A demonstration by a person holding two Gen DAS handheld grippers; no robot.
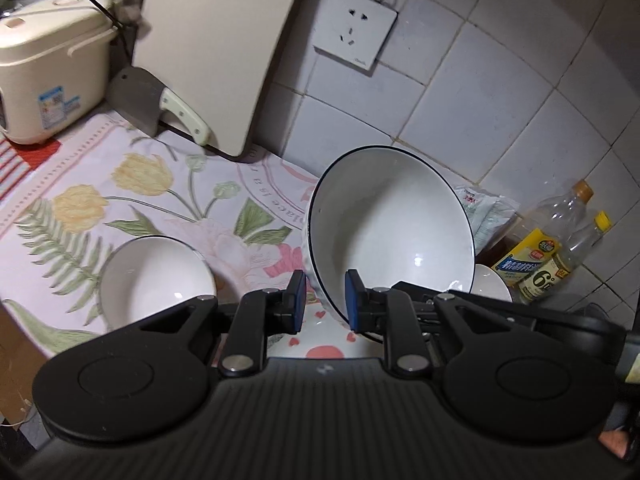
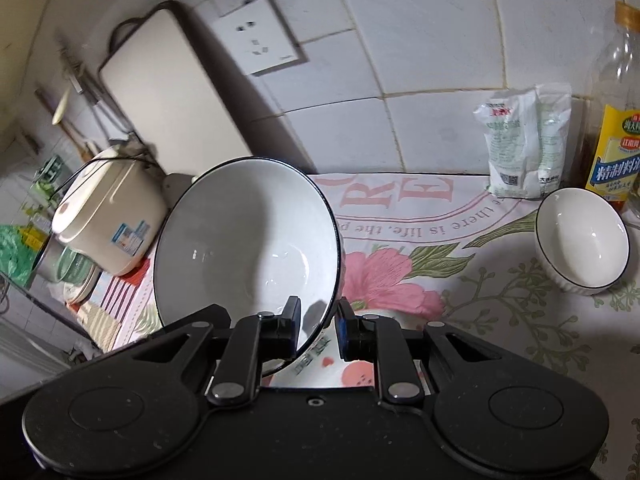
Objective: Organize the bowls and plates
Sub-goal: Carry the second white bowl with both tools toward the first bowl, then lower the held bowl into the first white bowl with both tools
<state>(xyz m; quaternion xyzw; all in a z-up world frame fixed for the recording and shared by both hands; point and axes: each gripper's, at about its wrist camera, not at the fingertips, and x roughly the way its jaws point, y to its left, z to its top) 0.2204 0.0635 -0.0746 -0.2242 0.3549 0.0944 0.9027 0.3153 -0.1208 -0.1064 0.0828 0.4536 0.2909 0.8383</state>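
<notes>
My left gripper [image 1: 326,300] is shut on the rim of a large white bowl with a black edge [image 1: 392,228], which it holds tilted above the flowered cloth. My right gripper [image 2: 318,326] is shut on the rim of a like large white bowl [image 2: 248,244], also tilted. Under both grippers lies a white dish with pink hearts [image 1: 320,342], which also shows in the right wrist view [image 2: 340,370]. A small white bowl [image 1: 156,276] stands on the cloth left of my left gripper. Another small ribbed white bowl [image 2: 582,242] stands at the right of my right gripper.
A cream rice cooker [image 1: 52,64] stands at the far left, with a cleaver [image 1: 160,104] and a pale cutting board [image 1: 216,48] leaning on the tiled wall. Bottles [image 1: 556,248] and white packets [image 2: 524,140] stand at the right against the wall. A wall socket [image 1: 356,28] is above.
</notes>
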